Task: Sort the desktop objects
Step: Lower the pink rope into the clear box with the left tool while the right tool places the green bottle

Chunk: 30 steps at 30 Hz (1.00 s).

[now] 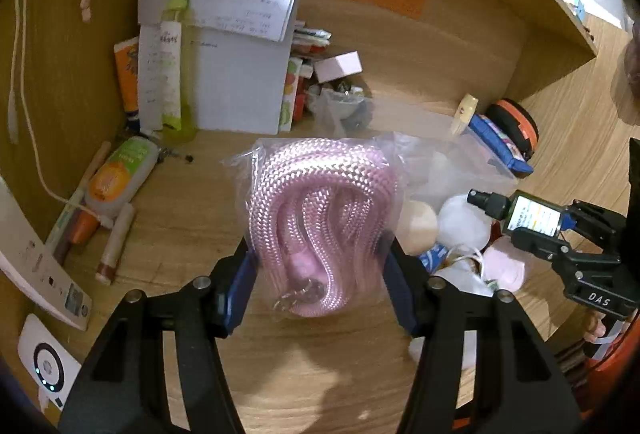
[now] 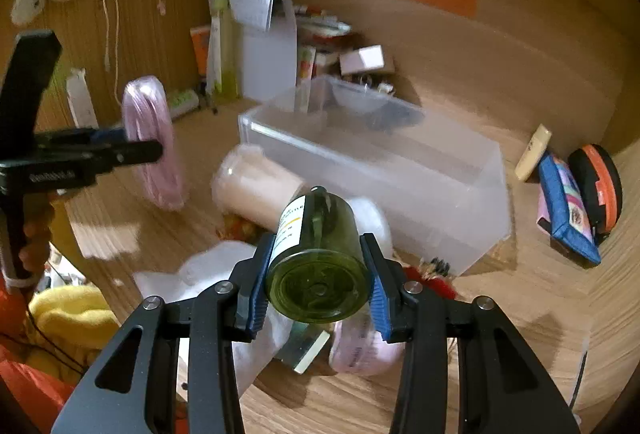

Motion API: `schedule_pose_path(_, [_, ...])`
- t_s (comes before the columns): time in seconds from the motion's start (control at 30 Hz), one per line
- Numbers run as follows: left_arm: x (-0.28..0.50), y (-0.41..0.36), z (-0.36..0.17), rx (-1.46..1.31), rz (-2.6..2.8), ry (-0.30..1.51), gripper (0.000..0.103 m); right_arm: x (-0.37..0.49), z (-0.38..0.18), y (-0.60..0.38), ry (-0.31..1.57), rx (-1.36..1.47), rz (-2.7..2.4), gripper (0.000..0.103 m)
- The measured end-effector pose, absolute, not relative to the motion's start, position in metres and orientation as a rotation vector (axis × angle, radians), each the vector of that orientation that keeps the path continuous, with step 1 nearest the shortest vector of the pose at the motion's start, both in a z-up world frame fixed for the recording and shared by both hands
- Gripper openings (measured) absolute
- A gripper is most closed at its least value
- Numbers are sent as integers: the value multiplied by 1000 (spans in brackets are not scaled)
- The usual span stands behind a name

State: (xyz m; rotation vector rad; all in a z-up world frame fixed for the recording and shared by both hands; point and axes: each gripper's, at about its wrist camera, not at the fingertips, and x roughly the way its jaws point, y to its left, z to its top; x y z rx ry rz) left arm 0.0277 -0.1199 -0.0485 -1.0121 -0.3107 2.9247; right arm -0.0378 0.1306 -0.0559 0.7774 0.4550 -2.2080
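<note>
- Over the middle of the desk (image 1: 192, 234), the left tool (image 1: 320, 274) is clamped on a bagged coil of pink rope (image 1: 320, 218), held up off the wood with the clear bag hanging loose around it.
- To its right, the right tool (image 2: 318, 282) is squeezed onto a dark green spray bottle (image 2: 318, 254), base toward the camera, nozzle pointing away, lifted above the clutter.
- First worry: that bottle is round and smooth, gripped across its body near the base. Tip it sharply and I'd expect it to pivot or slide out between the pads.
- Below it lie a white fluffy thing (image 2: 208, 274) and a pink pouch (image 2: 360, 350); a drop would land among them, maybe roll off.
- The clear plastic bin (image 2: 372, 169) sits just beyond, looking like the likely drop spot. Its walls are hard to see, so clipping the rim on the way in is a real risk.
- The rope's bag is slippery film; the grip may hold plastic more than rope, and the coil could sag out.
- Both tools are near each other, so a crossing move could knock them together.
</note>
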Motion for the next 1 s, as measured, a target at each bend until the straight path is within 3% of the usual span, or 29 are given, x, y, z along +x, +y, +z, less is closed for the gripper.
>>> schedule_pose_path(0.63, [-41, -89, 18, -852, 2925, -254, 58, -113, -2, 163, 312, 642, -2330, 38])
schedule_pose_path(1.0, [-122, -65, -2, -968, 2876, -176, 59, -173, -23, 149, 315, 729, -2305, 38])
